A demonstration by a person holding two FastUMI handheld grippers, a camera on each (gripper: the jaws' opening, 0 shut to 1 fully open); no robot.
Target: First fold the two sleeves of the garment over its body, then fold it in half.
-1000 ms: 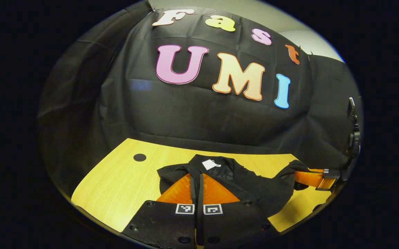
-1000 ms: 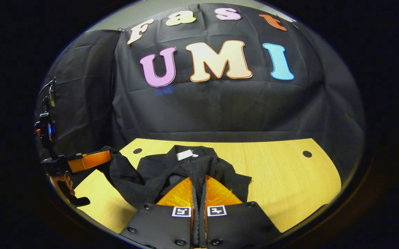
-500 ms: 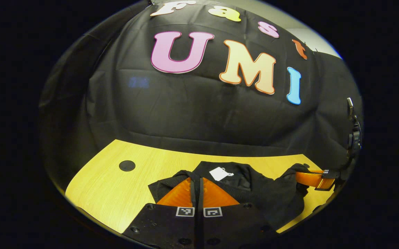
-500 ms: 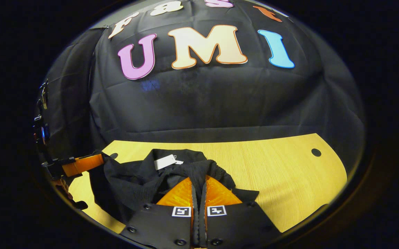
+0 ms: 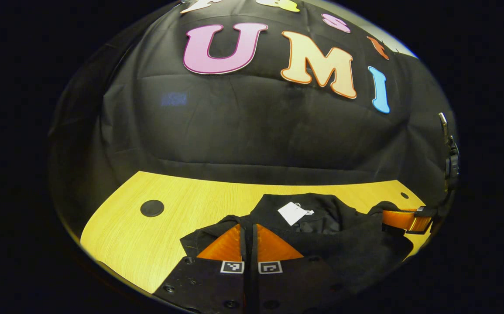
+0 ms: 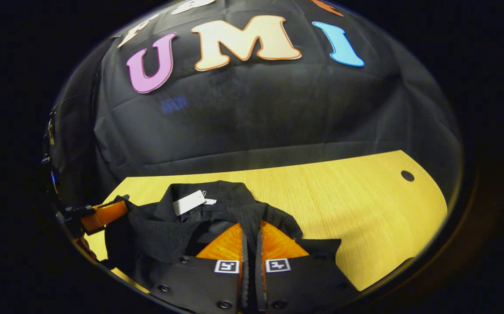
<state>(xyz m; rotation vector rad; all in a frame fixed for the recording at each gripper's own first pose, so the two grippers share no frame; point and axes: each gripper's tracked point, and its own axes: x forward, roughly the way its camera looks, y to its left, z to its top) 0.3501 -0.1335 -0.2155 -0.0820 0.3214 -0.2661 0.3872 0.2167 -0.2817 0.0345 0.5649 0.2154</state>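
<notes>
One black garment [image 5: 348, 244] lay bunched on the yellow wooden worktop [image 5: 147, 235], and both grippers had hold of it. In the left gripper view, the left gripper [image 5: 249, 244] sat at six o'clock with its jaws closed on a fold of the black cloth, the cloth pinched in the narrow seam between the two fingers. The right gripper [image 5: 402, 219] showed at about four o'clock in that view, its tip buried in the garment's far side. One white tag [image 5: 292, 213] lay at the collar, just past the left gripper's fingers toward one o'clock. One round dark hole [image 5: 152, 208] marked the worktop at about eight o'clock, and a second, smaller one [image 5: 404, 195] sat near the right gripper.

In the right gripper view, the right gripper [image 6: 250, 246] likewise had its jaws closed on a bunched ridge of the garment [image 6: 156, 235], the tag [image 6: 189, 202] lying toward eleven o'clock of it. The left gripper [image 6: 103, 213] came in at about eight o'clock, its tip against the cloth; whether it pinched there I could not tell from that side. One hole [image 6: 407, 175] showed at two o'clock.
</notes>
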